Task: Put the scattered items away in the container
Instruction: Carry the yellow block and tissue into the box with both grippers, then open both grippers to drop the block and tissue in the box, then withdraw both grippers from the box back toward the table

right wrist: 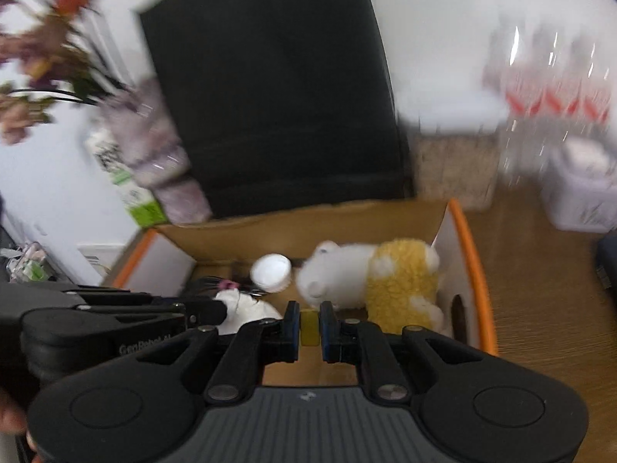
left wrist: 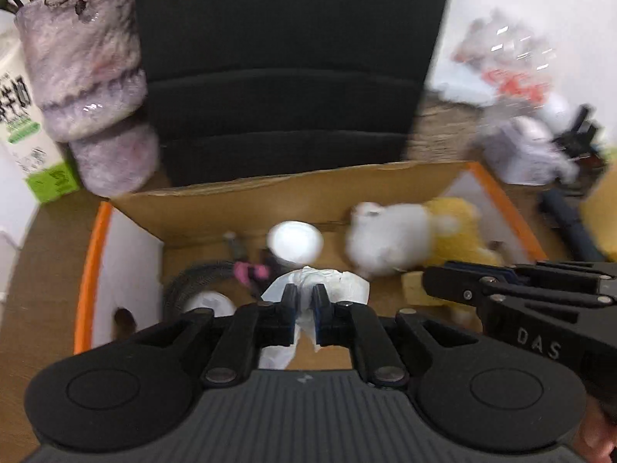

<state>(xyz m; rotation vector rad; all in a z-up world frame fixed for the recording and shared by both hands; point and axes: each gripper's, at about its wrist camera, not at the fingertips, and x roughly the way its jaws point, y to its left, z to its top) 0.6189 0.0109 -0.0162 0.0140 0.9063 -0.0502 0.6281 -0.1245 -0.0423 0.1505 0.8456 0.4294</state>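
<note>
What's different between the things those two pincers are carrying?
The left gripper pinches a crumpled white wad, soft and thin like tissue or plastic, spilling beyond its fingers. The right gripper clamps a small yellow block, compact and straight-edged, barely filling the gap. Both hang above the open cardboard box, not yet dropped in.

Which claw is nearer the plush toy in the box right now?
Right. The right claw, shut on a small yellow block, sits just in front of the plush toy. The left claw, pinching white tissue, is further to the toy's left.
</note>
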